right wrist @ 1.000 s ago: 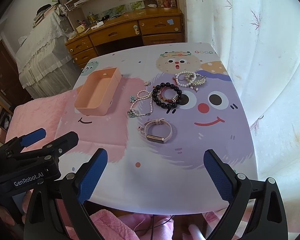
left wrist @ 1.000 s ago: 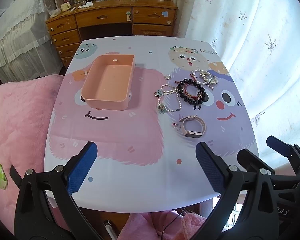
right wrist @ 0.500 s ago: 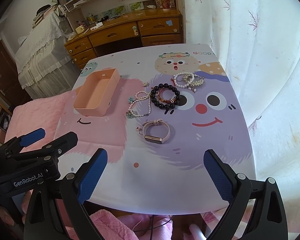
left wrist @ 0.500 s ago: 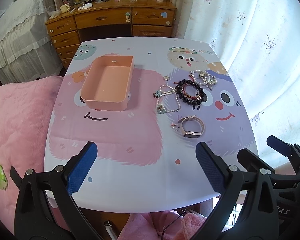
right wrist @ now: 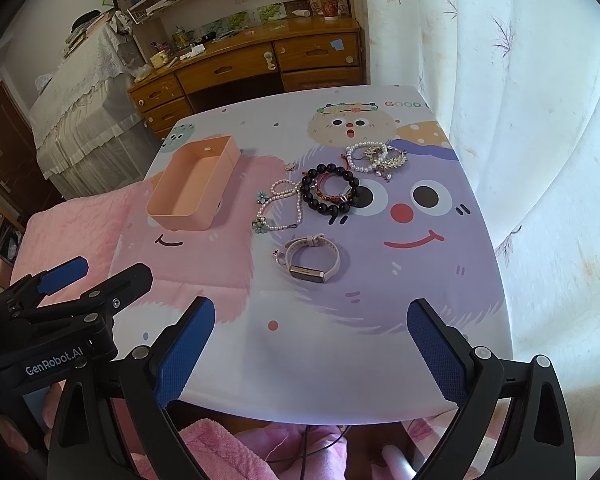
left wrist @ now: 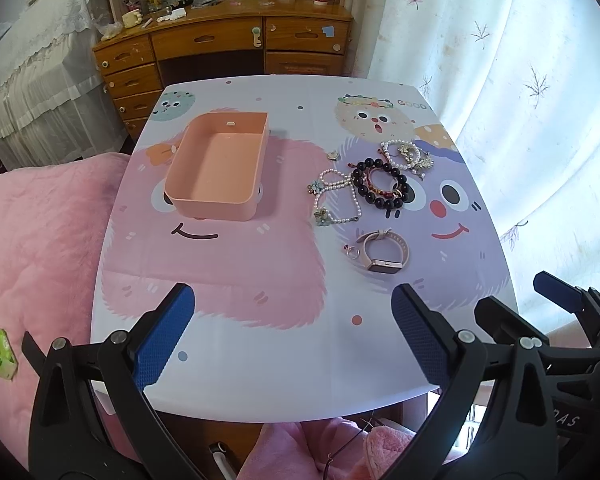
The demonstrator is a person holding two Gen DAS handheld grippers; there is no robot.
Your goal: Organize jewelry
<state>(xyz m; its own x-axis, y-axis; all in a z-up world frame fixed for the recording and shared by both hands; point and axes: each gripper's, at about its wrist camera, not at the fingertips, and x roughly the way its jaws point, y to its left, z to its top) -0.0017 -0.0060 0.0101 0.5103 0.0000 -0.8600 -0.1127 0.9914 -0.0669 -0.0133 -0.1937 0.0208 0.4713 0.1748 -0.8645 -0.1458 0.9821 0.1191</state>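
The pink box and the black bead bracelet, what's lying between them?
In the left wrist view, a pearl necklace with flower charms lies between the pink box and the black bead bracelet.

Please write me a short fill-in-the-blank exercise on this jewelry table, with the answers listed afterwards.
1. The pink box holds ____ jewelry.
2. The jaws of the left gripper and right gripper stand ____.
3. The watch lies ____ the camera than the black bead bracelet.

Answers: no; open; nearer

Small ring [left wrist: 352, 251] beside the watch [left wrist: 384, 251]: too small for us to detail. Tangled pearl bracelet pile [right wrist: 376, 157]: piece count unclear, perhaps two.
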